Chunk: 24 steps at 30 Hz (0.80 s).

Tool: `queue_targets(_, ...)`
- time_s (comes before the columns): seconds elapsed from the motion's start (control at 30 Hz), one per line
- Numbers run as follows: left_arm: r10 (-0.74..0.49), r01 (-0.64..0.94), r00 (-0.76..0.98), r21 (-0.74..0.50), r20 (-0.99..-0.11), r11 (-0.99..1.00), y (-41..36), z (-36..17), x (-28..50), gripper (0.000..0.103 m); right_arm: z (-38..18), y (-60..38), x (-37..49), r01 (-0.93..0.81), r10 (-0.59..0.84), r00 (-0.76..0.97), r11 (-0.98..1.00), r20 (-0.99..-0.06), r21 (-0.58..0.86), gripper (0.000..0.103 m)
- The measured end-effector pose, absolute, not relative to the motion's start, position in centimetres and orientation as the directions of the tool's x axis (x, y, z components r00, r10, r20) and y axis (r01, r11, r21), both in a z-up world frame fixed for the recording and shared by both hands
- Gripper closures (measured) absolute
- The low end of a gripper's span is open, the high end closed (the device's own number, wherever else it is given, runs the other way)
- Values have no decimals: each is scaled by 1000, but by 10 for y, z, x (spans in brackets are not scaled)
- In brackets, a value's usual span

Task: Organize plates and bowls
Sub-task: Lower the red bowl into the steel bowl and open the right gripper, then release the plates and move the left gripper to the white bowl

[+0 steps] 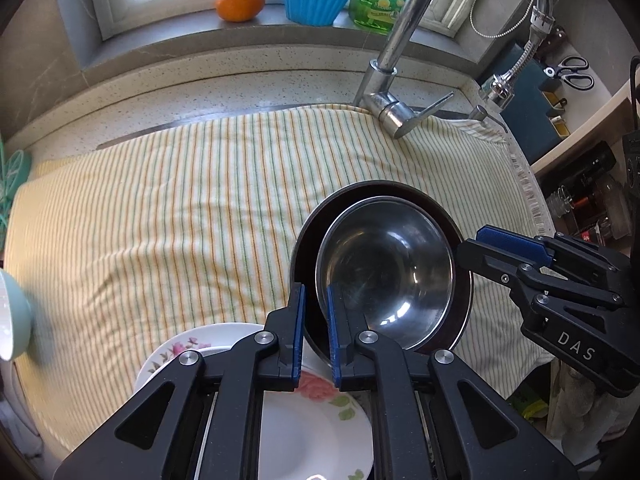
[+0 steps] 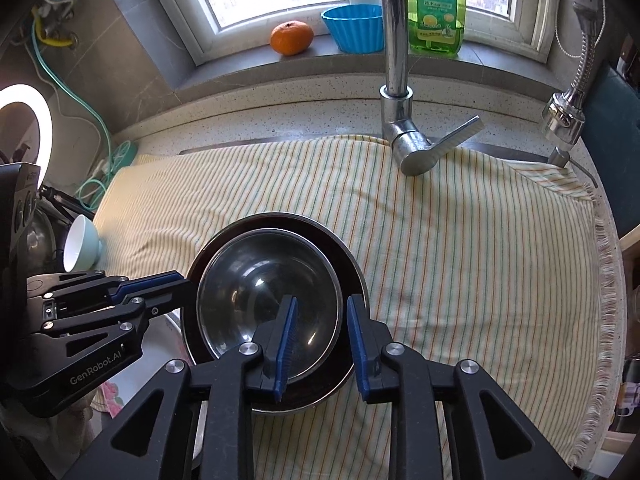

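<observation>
Shiny steel bowl point(image 2: 268, 300) nested in the dark pan point(image 1: 308, 232); right gripper point(image 2: 320, 344) fingers apart, straddling its rim; left gripper point(image 1: 316, 336) fingers nearly together, astride the opposite rim.

White capital letters reading "DAS" are showing on the black plastic body of the right gripper point(image 1: 480, 248), seen from the left wrist view. White lettering reading "GenRobot.AI" is showing on the black plastic body of the left gripper point(image 2: 176, 284), seen from the right wrist view. Behind the tall chrome tap point(image 2: 394, 40), the green dish soap bottle point(image 2: 436, 12) is carrying a sunflower label with characters too small to read.
</observation>
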State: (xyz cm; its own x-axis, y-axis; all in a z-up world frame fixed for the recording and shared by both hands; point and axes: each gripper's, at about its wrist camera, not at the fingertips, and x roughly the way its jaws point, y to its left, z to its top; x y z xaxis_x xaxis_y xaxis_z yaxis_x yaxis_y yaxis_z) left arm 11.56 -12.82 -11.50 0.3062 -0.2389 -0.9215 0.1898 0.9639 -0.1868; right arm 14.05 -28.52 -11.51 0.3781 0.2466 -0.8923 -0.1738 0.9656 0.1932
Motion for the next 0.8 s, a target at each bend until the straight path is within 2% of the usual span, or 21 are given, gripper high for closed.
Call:
queue_targets(0.23,-203,138,391,-160,-898,977,-106,-88,95,94,-89,-274,126,-236,247,452,960,-857,153,76)
queue_targets(0.5,-165,60,439,-154,-883,986,-74,-74,71,94,-71,-243,111,-325,313,473,931,-823,168,75)
queue_targets(0.6,-168,43,456,-167,-874,985,-57,-69,62,87,-67,-227,107,-341,323,490,926,-810,162,75)
queue_targets(0.77,-200,20,466,-216,-862,976,-20,-67,49,83,-62,-197,106,-344,365,501,916,-785,207,73)
queue_targets(0.8,-207,18,467,-225,-859,974,-12,-66,47,75,-61,-190,107,-346,377,500,912,-780,219,73)
